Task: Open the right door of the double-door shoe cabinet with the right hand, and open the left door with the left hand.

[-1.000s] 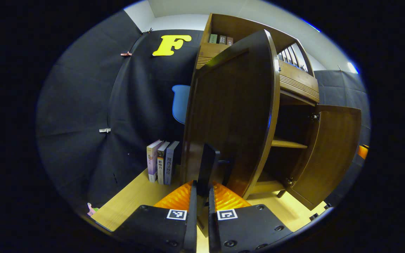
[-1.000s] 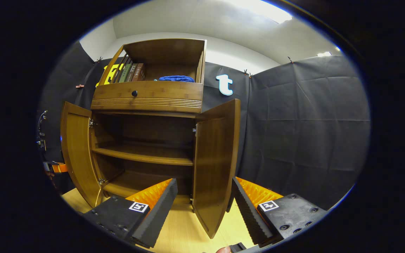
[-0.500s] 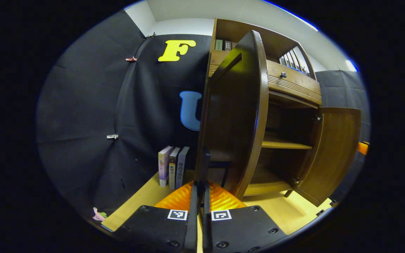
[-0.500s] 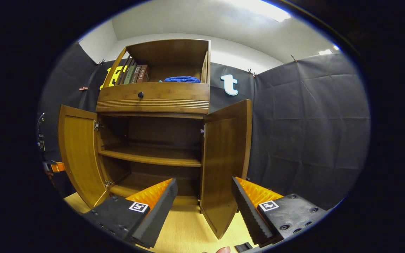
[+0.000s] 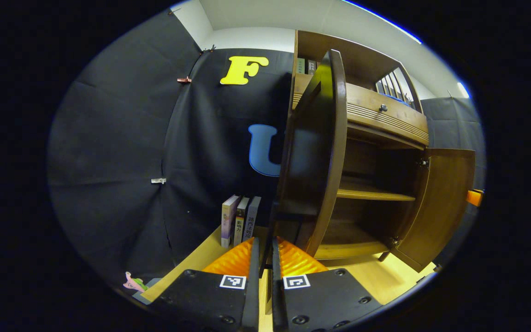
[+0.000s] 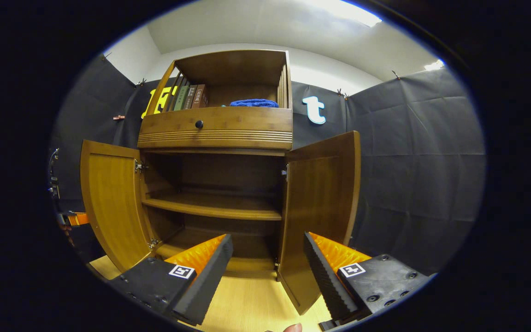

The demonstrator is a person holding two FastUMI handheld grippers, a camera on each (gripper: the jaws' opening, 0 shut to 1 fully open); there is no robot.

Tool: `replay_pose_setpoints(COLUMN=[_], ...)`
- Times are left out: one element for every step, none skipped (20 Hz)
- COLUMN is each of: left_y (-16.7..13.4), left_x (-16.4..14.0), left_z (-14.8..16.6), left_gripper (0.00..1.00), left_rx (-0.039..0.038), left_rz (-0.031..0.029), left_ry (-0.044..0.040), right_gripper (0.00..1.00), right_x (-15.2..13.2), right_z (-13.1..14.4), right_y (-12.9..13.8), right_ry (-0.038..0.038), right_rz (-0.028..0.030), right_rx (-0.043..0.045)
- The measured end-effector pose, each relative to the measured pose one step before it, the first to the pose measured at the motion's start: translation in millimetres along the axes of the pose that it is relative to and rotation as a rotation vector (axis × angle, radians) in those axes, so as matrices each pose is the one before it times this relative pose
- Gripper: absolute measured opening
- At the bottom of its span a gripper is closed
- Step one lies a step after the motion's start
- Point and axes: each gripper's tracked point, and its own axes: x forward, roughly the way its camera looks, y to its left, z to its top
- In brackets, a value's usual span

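Note:
The wooden shoe cabinet point(image 6: 215, 131) stands with both doors swung out. In the left gripper view the left door point(image 5: 316, 152) shows almost edge-on. My left gripper point(image 5: 265, 244) sits at its lower part with the fingers nearly together on the dark door handle point(image 5: 288, 214). The right door point(image 5: 440, 203) hangs open farther off. In the right gripper view the left door point(image 6: 109, 203) and the right door point(image 6: 321, 207) frame the dark inside with its shelf point(image 6: 215, 207). My right gripper point(image 6: 268, 258) is open, holds nothing, and stays short of the cabinet.
Three books point(image 5: 240, 221) stand on the light wooden surface point(image 6: 247, 304) left of the cabinet. Above the doors sits a drawer with a knob point(image 6: 198, 124), then an open shelf with books and a blue cloth point(image 6: 254, 103). A fingertip point(image 6: 293, 328) shows at the bottom edge.
The left door has swung wider open with my left gripper on its handle. My right gripper stays open, and the cabinet has drifted rightward in its view.

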Motion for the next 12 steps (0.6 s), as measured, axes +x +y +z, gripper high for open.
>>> replay_pose_setpoints(left_y=[-0.90,-0.54,0.26,0.51,0.75,1.62,0.58,-0.92,-1.82,-1.79,-1.69,-2.11], left_x=[-2.55,-2.65,-1.85,-4.08,-1.77,-2.29,-3.46,-3.01,-3.33,-4.12,-4.44,-4.29], left_z=[0.65,2.30,0.36,1.34,0.00,0.79,-1.19,1.10,0.51,1.36,1.07,3.00], left_gripper=[0.15,0.15,0.12,0.10,0.10,0.10,0.11,0.12,0.13,0.13,0.17,0.19], left_rx=[-0.00171,-0.00477,-0.00557,-0.00524,-0.00116,0.00374,0.00492,0.00460,0.00551,0.00872,0.00949,0.00597], left_rz=[0.00305,0.00303,0.00678,0.00395,0.00663,0.00882,0.00521,-0.00022,-0.00288,-0.00395,-0.00158,-0.00313], left_ry=[-0.00273,-0.00172,-0.00113,-0.00073,-0.00061,-0.00072,0.00289,0.00339,0.00142,0.00266,-0.00158,-0.00573], right_gripper=[0.98,0.98,0.98,0.98,0.96,0.98,0.98,0.98,0.98,0.98,0.98,0.98], right_x=[1.07,0.81,0.81,0.24,0.57,-0.06,0.32,0.00,0.15,-0.32,0.64,0.68], right_z=[0.82,0.59,-0.18,0.15,0.72,0.07,-0.80,-0.54,-0.10,0.96,-0.89,-0.36], right_y=[3.30,2.30,1.66,1.17,1.94,0.44,0.54,0.39,-0.56,-0.43,-0.39,0.58], right_ry=[-0.00231,-0.00084,-0.00047,-0.00027,-0.00124,-0.00110,0.00139,0.00212,-0.00049,-0.00124,0.00060,0.00033], right_rz=[0.00745,0.00479,0.00629,0.00348,0.00481,0.00161,0.00411,0.00180,-0.00048,-0.00114,-0.00021,0.00046], right_rx=[-0.00581,-0.00510,-0.00097,0.00267,0.00283,0.00151,0.00128,0.00138,0.00155,0.00319,0.00268,0.00307])
